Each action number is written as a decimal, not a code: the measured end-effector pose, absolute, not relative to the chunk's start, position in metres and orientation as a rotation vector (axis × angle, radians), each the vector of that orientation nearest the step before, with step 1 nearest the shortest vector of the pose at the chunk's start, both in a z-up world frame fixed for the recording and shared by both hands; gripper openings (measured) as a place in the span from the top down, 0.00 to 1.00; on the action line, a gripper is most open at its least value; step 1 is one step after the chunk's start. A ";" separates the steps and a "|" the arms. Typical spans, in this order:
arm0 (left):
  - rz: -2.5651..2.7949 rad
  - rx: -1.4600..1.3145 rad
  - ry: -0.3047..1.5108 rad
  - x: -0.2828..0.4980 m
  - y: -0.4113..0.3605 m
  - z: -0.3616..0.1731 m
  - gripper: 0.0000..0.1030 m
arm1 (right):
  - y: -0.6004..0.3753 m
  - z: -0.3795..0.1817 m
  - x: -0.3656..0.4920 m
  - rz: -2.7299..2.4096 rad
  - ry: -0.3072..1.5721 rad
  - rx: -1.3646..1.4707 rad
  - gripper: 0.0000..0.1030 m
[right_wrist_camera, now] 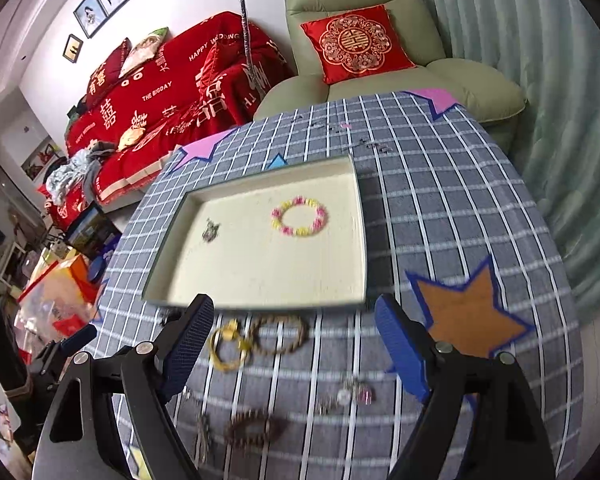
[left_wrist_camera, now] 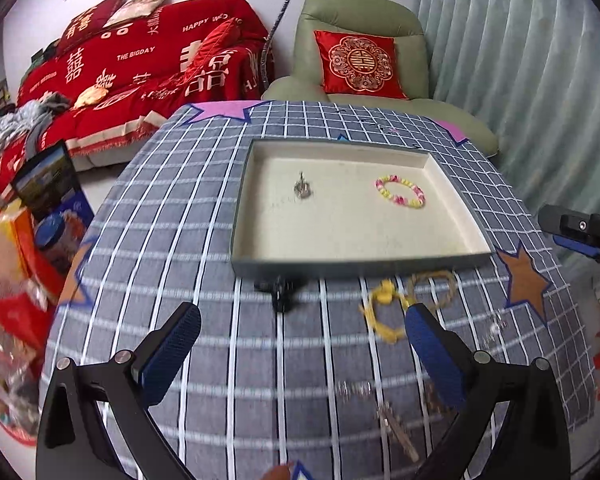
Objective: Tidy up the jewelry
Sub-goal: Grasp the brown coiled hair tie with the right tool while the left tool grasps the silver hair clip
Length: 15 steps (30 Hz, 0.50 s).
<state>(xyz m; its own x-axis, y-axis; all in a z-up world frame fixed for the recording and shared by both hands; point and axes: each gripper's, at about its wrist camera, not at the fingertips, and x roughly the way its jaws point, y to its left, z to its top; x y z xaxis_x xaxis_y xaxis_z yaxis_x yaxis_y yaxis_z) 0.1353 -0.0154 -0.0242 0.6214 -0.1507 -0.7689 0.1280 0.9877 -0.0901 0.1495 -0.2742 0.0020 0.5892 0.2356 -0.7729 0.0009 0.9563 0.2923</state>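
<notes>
Both grippers hovering wide open, holding nothing. Lying already in tray: beaded bracelet at one o'clock, small pendant at ten. Waiting below, at six: yellow bracelet, brown bracelet, dark beads, charms.

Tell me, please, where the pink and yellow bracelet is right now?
In both wrist views the bracelet lies inside the tray, toward its far right corner, apart from the small metal piece on its left.
</notes>
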 end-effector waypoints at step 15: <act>-0.221 -0.025 0.986 0.074 -0.039 -0.065 0.00 | -0.280 -0.037 0.086 0.084 1.021 0.191 0.17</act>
